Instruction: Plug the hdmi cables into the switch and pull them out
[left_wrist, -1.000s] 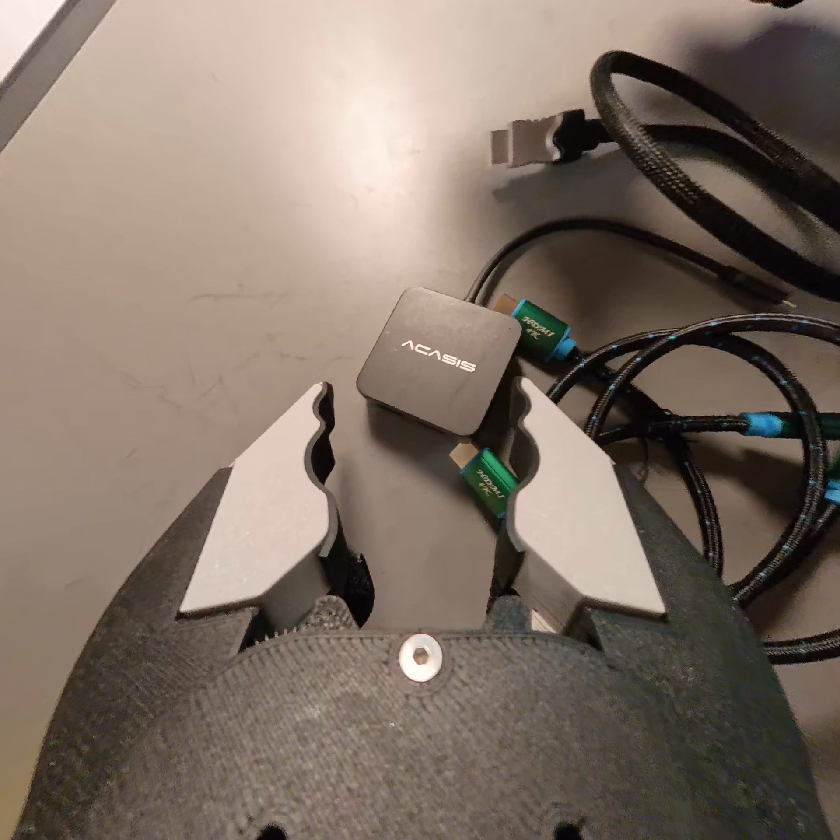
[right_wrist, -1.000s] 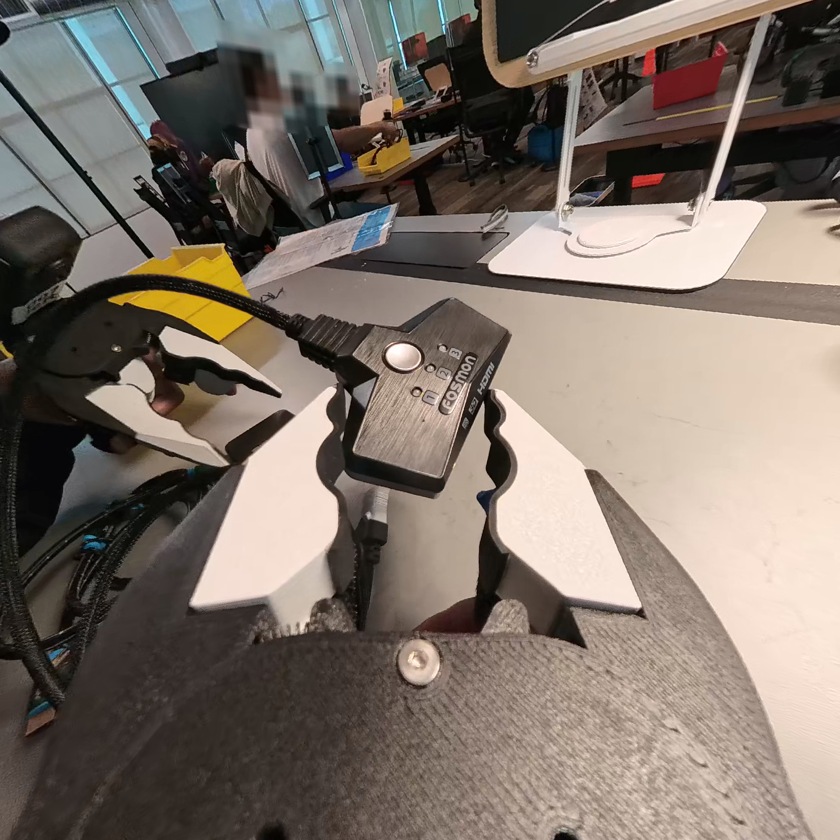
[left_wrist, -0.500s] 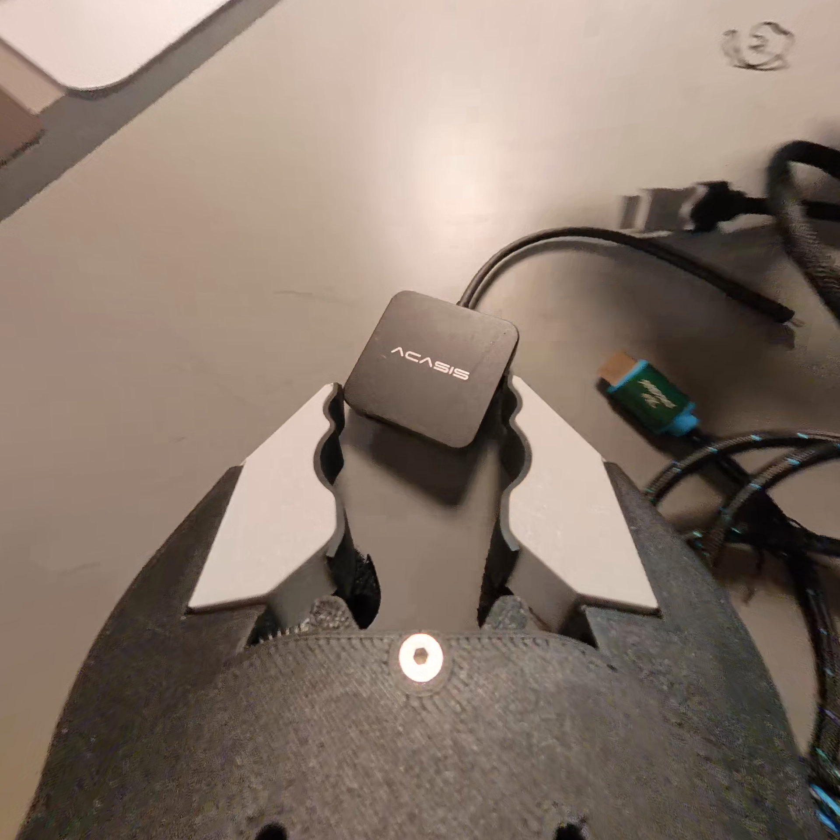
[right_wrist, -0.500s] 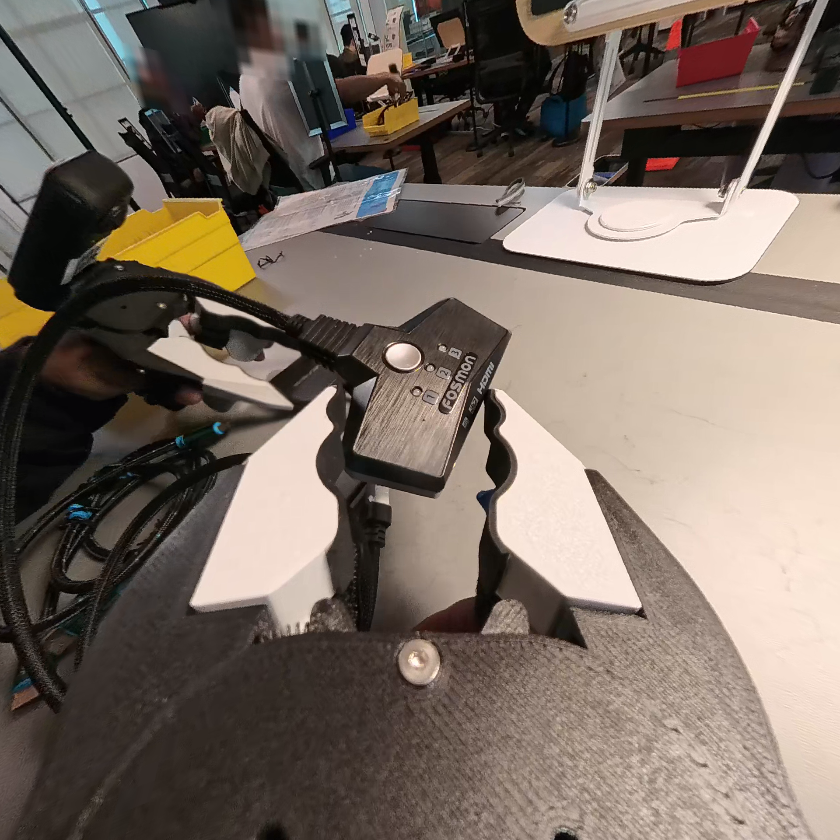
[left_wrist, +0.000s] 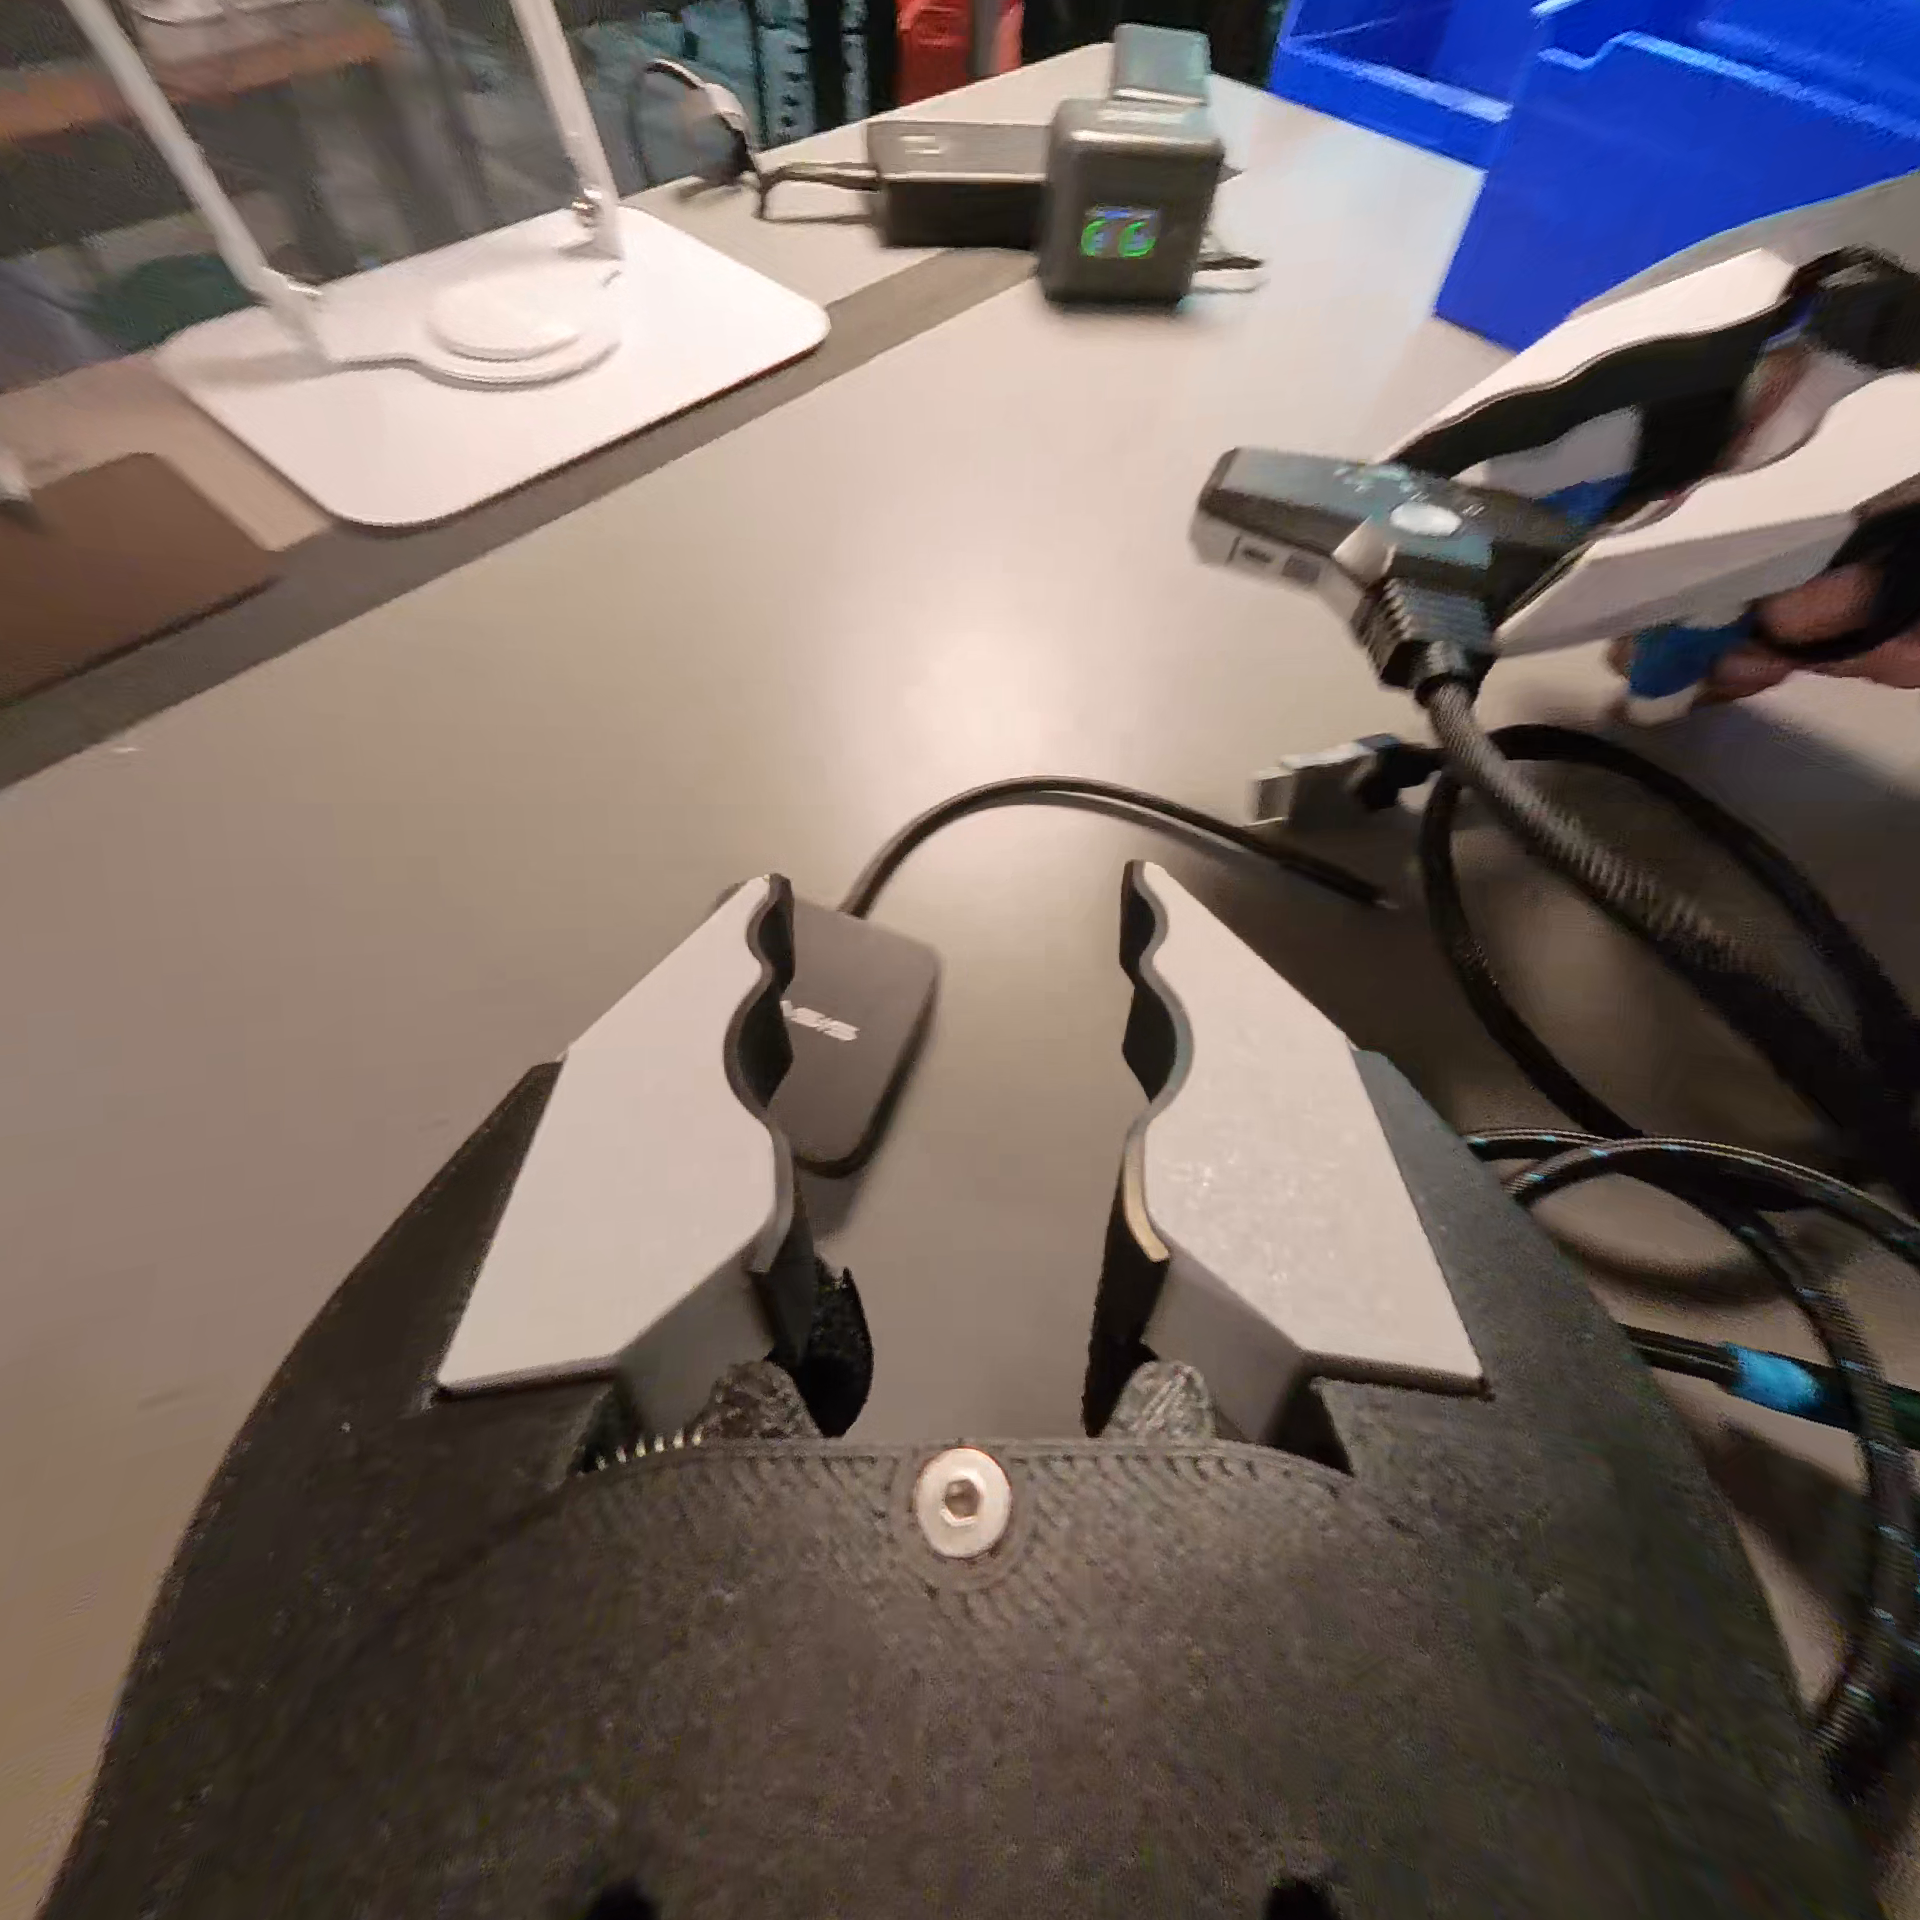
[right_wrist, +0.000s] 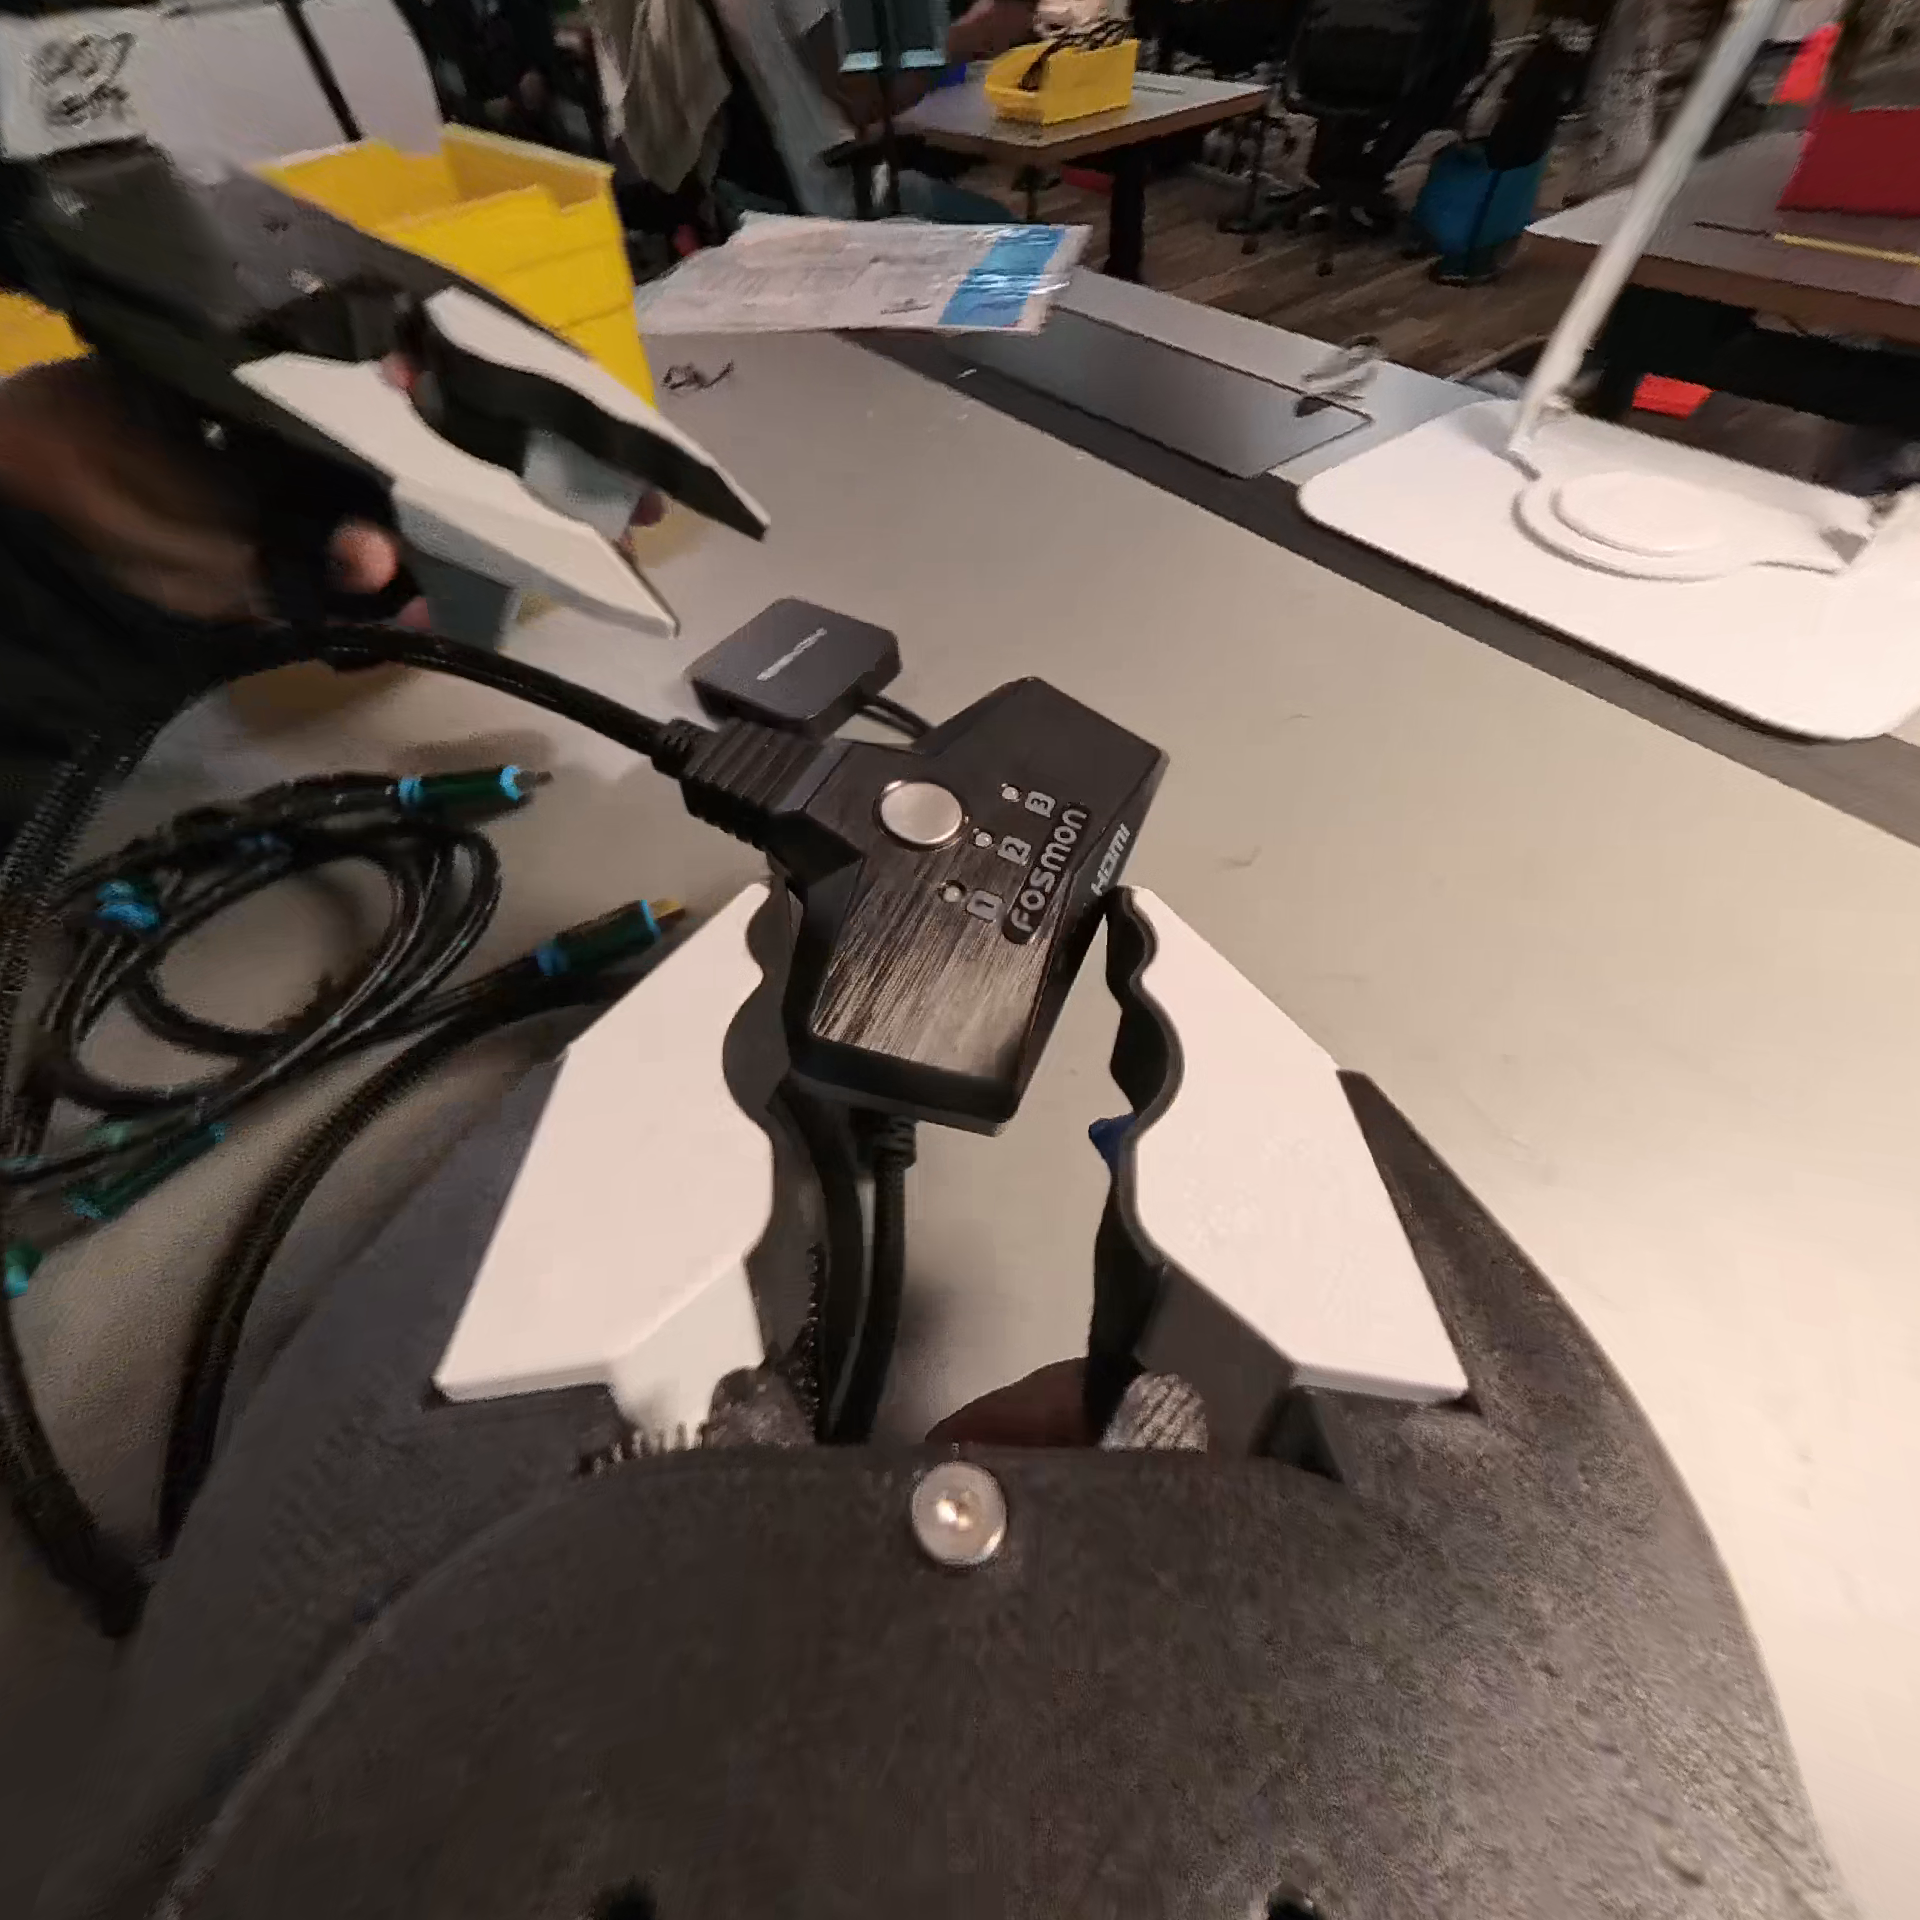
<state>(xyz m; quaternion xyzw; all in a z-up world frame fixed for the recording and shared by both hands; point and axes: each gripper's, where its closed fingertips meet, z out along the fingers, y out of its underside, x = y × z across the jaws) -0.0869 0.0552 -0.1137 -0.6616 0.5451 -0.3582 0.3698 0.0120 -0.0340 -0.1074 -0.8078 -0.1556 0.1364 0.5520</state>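
brushed black hdmi switch (right_wrist: 961, 894) sits clamped mid-frame in the right gripper (right_wrist: 940, 914); left gripper (left_wrist: 951, 894) gapes empty over a square black box (left_wrist: 847, 1049).

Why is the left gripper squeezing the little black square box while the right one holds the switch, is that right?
Not quite. The left gripper is open and squeezes nothing; the little black square box lies on the table, as the left wrist view shows. The right gripper does hold the switch.

Left tool (left_wrist: 951, 997), right tool (right_wrist: 940, 1003): black textured bodies, pale wavy-edged fingers, silver screws
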